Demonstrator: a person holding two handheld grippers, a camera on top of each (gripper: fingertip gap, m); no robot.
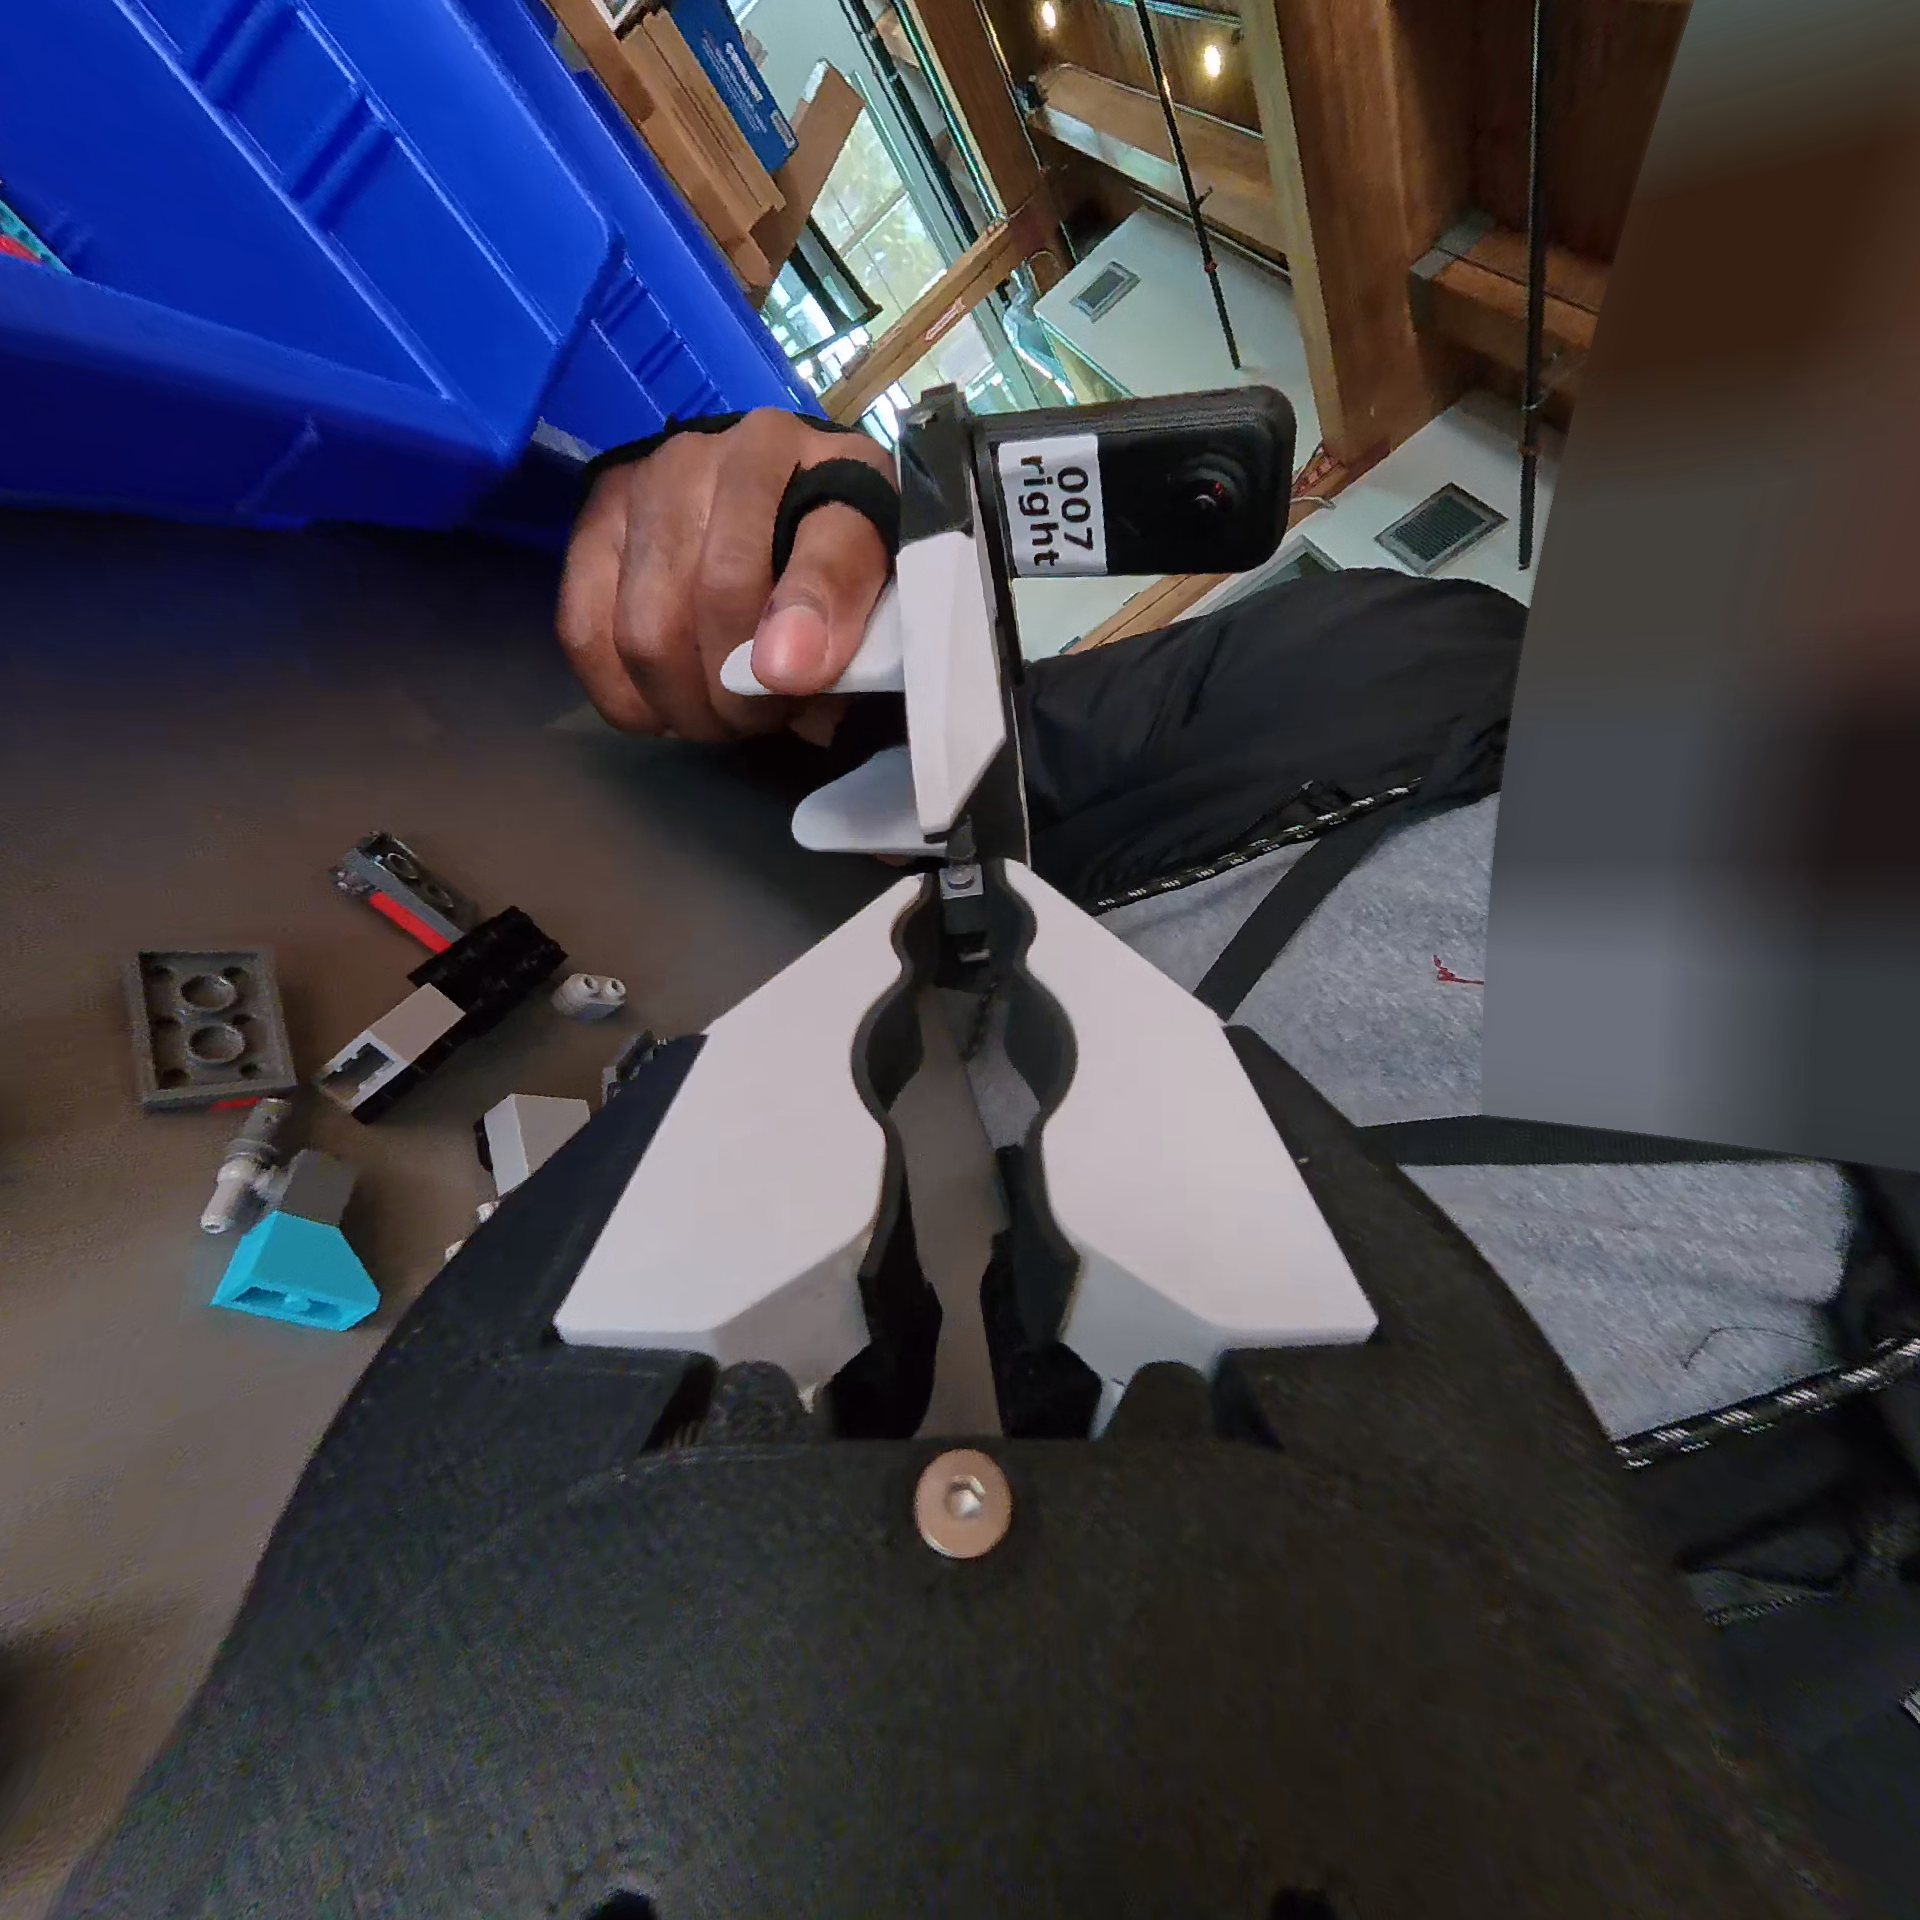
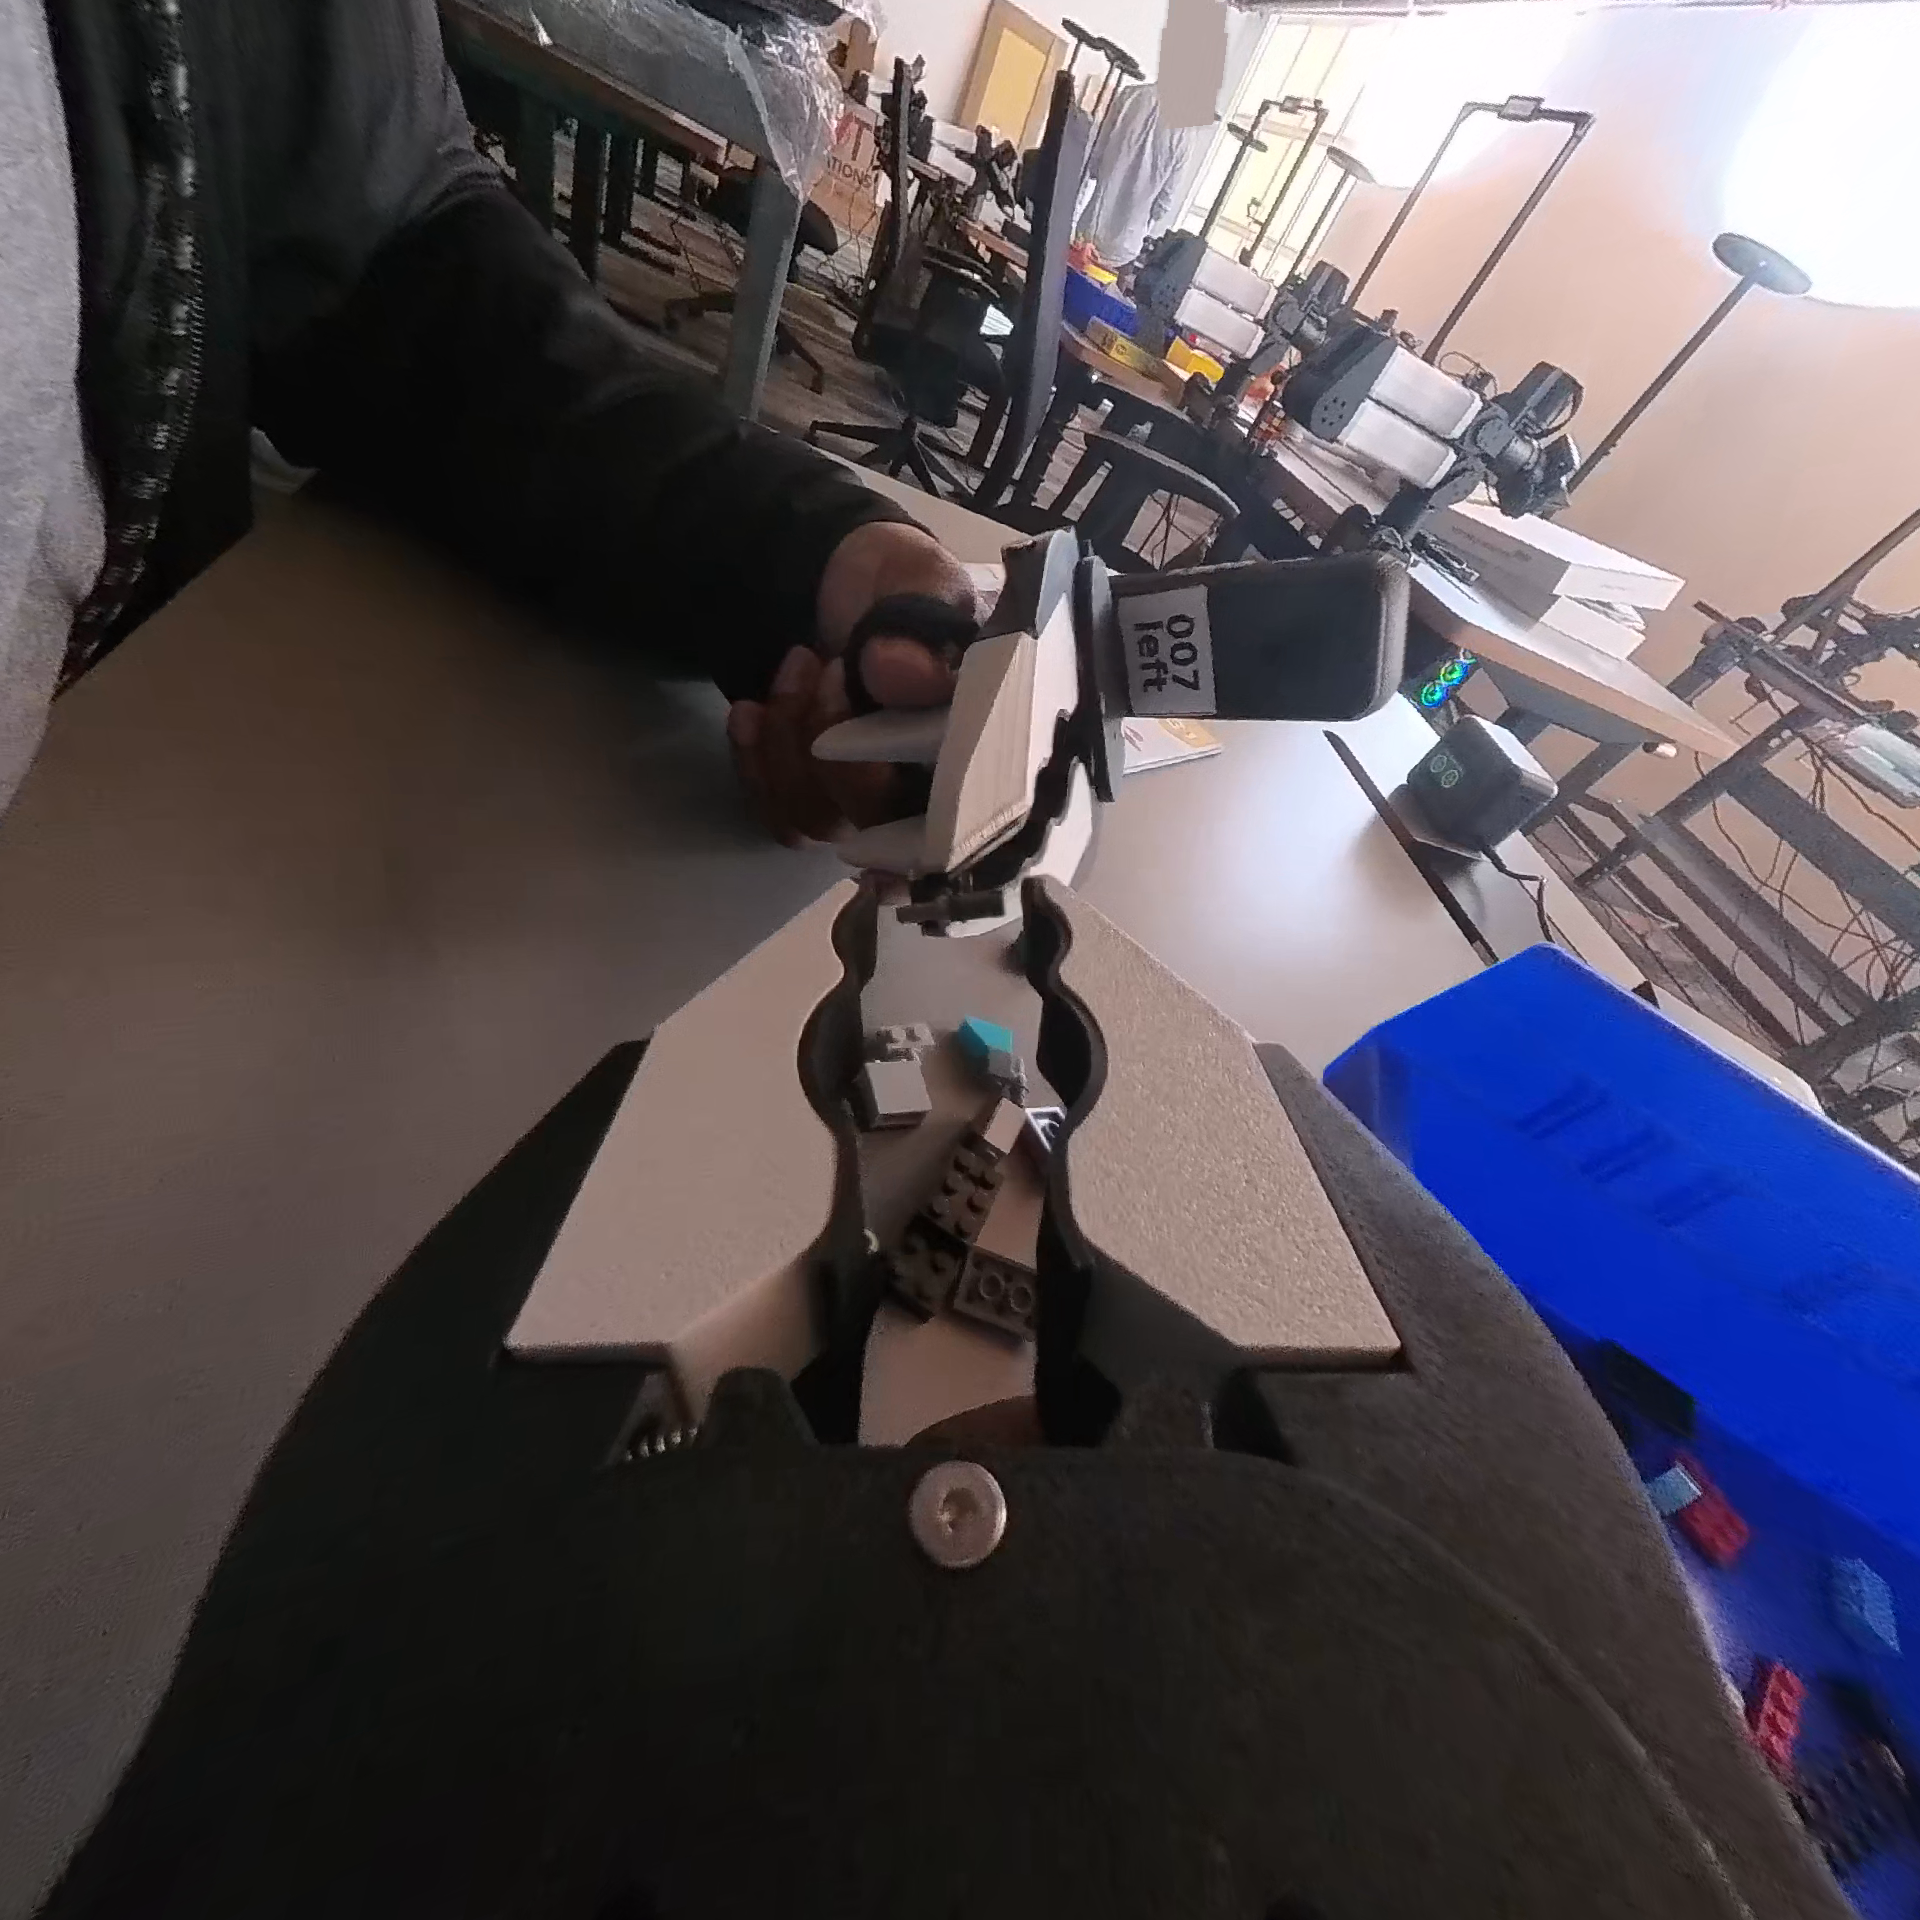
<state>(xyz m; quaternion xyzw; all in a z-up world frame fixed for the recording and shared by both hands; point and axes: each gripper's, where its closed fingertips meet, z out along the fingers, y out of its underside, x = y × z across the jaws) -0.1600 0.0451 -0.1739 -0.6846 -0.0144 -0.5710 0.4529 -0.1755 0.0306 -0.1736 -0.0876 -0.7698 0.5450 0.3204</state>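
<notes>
In the left wrist view, the left gripper [image 1: 963, 883] is seen with its jaws drawn close together, and a small grey-and-black brick piece [image 1: 961, 920] is pinched at their very tips, lifted clear of the surface [image 1: 208, 779]. From above, the right gripper [image 1: 956, 836] is brought down edge-on so that its tip meets the top of the same piece. It is held by a hand [image 1: 707, 582] with a black loop round one finger. To the left, loose bricks are scattered on the surface: a grey plate [image 1: 208, 1029], a teal sloped brick [image 1: 301, 1278], a black-and-grey built strip [image 1: 457, 1008] and a small white part [image 1: 587, 992]. A blue bin [image 1: 312, 260] is set behind them, well apart from both grippers.

In the right wrist view, the right gripper [image 2: 945, 899] is shown with its jaws somewhat parted and the small piece [image 2: 940, 906] lying in the gap at their tips. Whether the pads press on it cannot be told. The left gripper [image 2: 940, 883] is seen beyond, tilted down onto the piece and carried by the other hand [image 2: 862, 665] from a dark sleeve [image 2: 520, 416]. Through the gap, the teal brick [image 2: 987, 1039] and dark grey plates [image 2: 956, 1205] are seen on the surface below. The blue bin [image 2: 1662, 1195] stands just to the right, with more bricks inside. Nothing is placed between the two grippers except the piece itself.
</notes>
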